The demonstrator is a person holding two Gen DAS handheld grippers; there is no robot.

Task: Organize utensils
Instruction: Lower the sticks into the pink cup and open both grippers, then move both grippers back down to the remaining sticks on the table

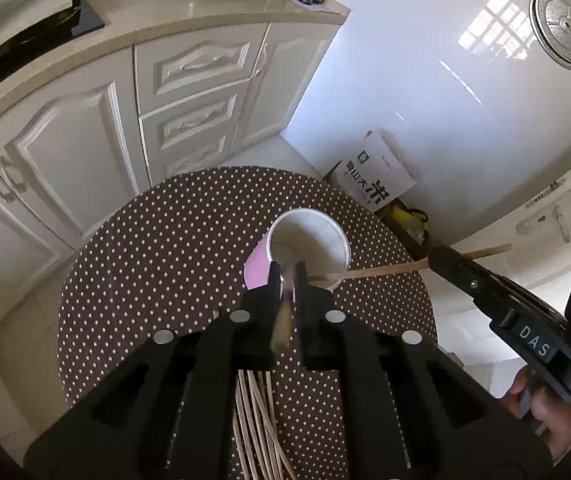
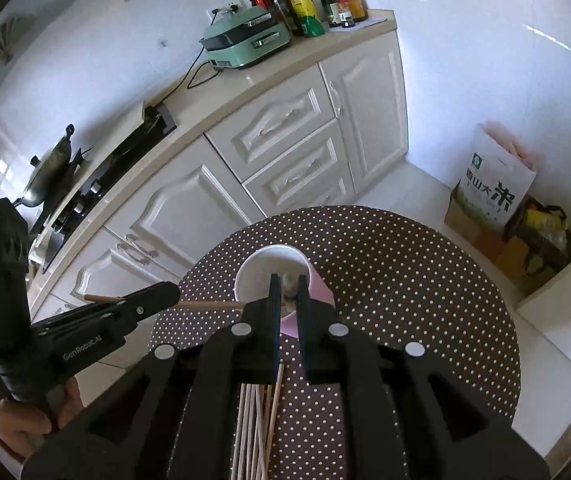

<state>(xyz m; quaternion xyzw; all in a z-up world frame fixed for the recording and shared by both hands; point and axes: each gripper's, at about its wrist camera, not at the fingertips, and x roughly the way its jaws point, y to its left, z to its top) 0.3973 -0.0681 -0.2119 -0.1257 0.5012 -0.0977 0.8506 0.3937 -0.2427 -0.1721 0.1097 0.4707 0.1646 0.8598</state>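
Two chopsticks poised at the paper cup, one in each claw

The left gripper is clenched on a chopstick seen nearly end-on, pointing down toward the cup. The right gripper grasps a second chopstick partway along, level, its tip at the cup's rim. Both hands are angled down and inward over the dotted table, and the cup stands upright near its middle. More sticks lie loose in a bundle on the table, under the grippers. These look light, stiff and thin, apt to swivel in a pinch, so I'd grip mid-length. The empty cup would probably tip easily if nudged.
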